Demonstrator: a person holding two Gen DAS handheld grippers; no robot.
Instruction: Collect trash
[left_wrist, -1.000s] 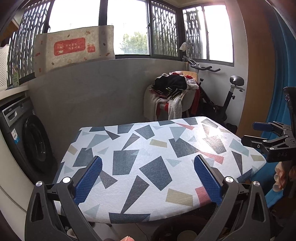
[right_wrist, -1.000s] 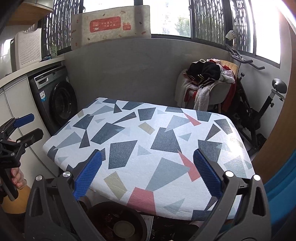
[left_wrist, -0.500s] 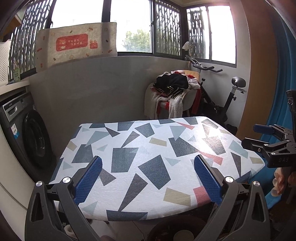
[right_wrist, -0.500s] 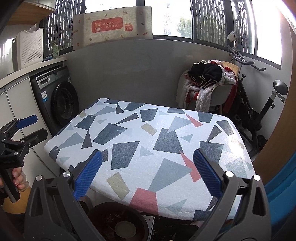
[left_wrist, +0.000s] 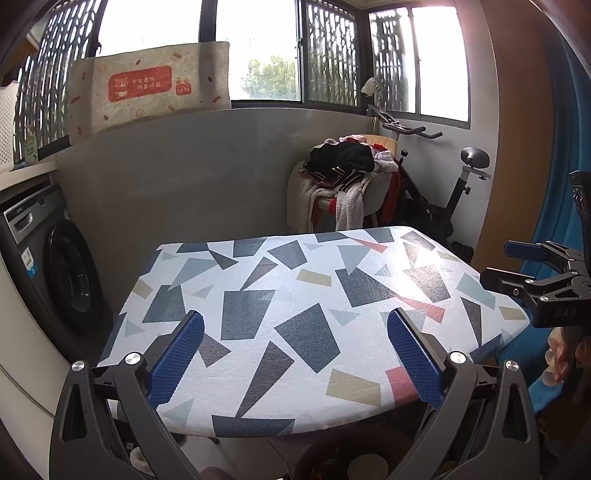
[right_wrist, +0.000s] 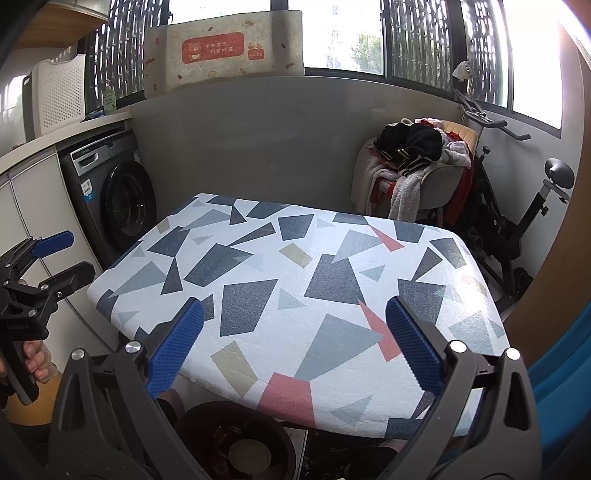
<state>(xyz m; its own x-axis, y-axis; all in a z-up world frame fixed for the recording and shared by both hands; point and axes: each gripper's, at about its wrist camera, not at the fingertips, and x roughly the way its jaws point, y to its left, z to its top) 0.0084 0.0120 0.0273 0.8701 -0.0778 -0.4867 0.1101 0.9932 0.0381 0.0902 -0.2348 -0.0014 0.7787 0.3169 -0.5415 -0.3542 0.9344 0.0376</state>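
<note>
Left wrist view: left gripper (left_wrist: 295, 347) jaws spread, empty, above patterned bench (left_wrist: 314, 280). Right gripper (right_wrist: 295, 345) jaws spread, empty, over same bench. Dark bin (right_wrist: 240, 439) with trash below bench's near edge. Washer (right_wrist: 118, 192) left.

Counter (right_wrist: 295, 280) at centre. Washing machine (right_wrist: 118, 199) at nine o'clock, under a worktop carrying a laundry basket (right_wrist: 59, 92). Chair heaped with clothes (right_wrist: 417, 162) at one o'clock, behind the counter. Exercise bike (right_wrist: 517, 206) at two o'clock, beside the chair. Bin (right_wrist: 236, 439) at six o'clock, below the counter's near edge.
</note>
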